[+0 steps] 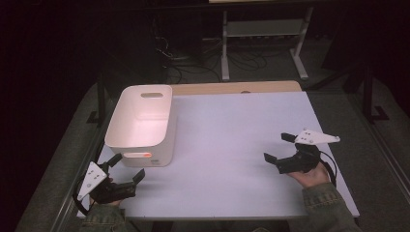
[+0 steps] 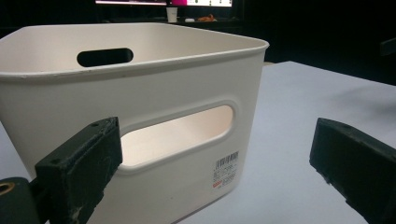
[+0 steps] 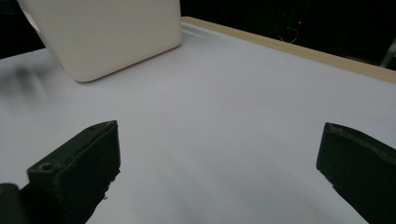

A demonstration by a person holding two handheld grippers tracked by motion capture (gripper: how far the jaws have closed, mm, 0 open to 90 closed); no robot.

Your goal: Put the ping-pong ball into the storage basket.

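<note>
Two grippers, jaws spread, grasping nothing.
Left gripper (image 1: pixel 126 168) sits just beside the white bin (image 1: pixel 140 126), at its 7 o'clock; right gripper (image 1: pixel 277 147) well apart, at 3 o'clock.

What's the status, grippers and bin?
Left gripper open, empty, just short of the white bin. Right gripper open, empty, over bare table. Bin upright, looks empty. Nothing in the way.

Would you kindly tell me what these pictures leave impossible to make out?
- White storage bin: floor glared out in the high view; hidden behind its near wall in the left gripper view.
- Barcode label: print too small, left gripper view.
- The bin's top is cut off by the frame edge, right gripper view.
</note>
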